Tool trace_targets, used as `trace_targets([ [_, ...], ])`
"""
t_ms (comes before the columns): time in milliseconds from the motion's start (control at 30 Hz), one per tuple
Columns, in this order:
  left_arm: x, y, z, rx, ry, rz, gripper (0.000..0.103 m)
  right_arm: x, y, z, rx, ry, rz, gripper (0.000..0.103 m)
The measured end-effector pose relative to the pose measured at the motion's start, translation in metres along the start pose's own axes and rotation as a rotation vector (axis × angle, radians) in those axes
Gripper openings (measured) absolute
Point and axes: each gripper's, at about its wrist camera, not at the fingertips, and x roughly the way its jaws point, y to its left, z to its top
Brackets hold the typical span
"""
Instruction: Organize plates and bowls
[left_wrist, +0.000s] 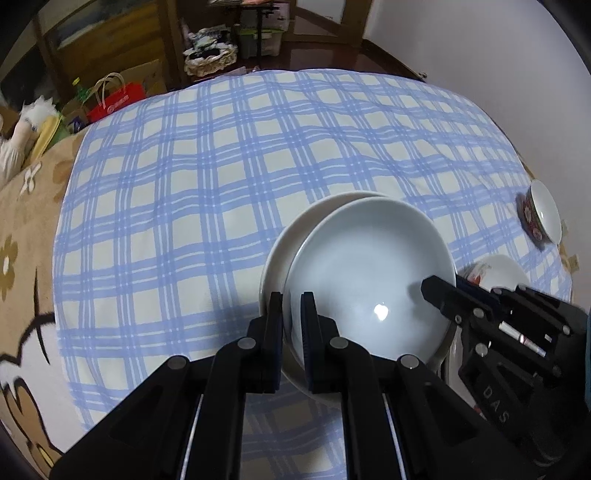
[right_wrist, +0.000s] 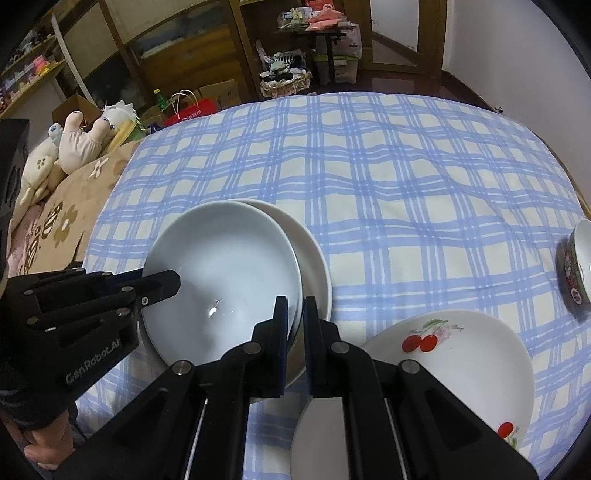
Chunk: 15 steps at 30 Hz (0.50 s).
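**Two grippers clamp one pale plate over a second**

Two black grippers hold the same shallow, pale blue-white plate (left_wrist: 369, 273) from opposite sides. The left gripper (left_wrist: 291, 314) has its jaws drawn nearly together on the plate's near-left rim, the thin edge pinched between the two pads. The right gripper (right_wrist: 295, 317) is likewise almost closed, its pads pressing on the rim at the other side of that plate; in the left wrist view it reaches in from the right with one fingertip lying over the plate's inner face.

The held plate sits tilted and offset on a cream-white plate (left_wrist: 284, 251) beneath it, so that a crescent of the lower one shows on the far side. Whether the two plates touch all along their overlap cannot be told. Both lie toward the near edge of a blue-and-white checked cloth (left_wrist: 221, 166) that covers the table.

Just to the right of the pair, near the right gripper, is a white plate with cherry prints (right_wrist: 461, 362), resting partly over another plain white plate (right_wrist: 321, 435) at the front edge. Farther right, well apart from the plates, a small bowl with a dark floral outside (right_wrist: 578, 266) stands on the cloth near its edge.

A brown flower-patterned blanket (left_wrist: 26, 221) lies left of the cloth, and soft toys (right_wrist: 74, 140) sit beyond it.
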Motion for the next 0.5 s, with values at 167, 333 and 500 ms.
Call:
trace_targets([
  [167,-0.0017,-0.0016,-0.0010,0.005,-0.008,0.000,0.010,0.0000,-0.0034,0.0003,0.021,0.014,0.016,0.008],
  [333,-0.0017,0.0022,-0.0017,-0.013,-0.007,-0.016,0.010,-0.0004,-0.0044,0.0006,0.024,0.015,0.016,0.008],
  [500,-0.0097,0.0009,-0.0024,-0.006,-0.045,-0.011,0.014,-0.0086,-0.0031,0.0029,0.013,-0.026,-0.012,0.009],
])
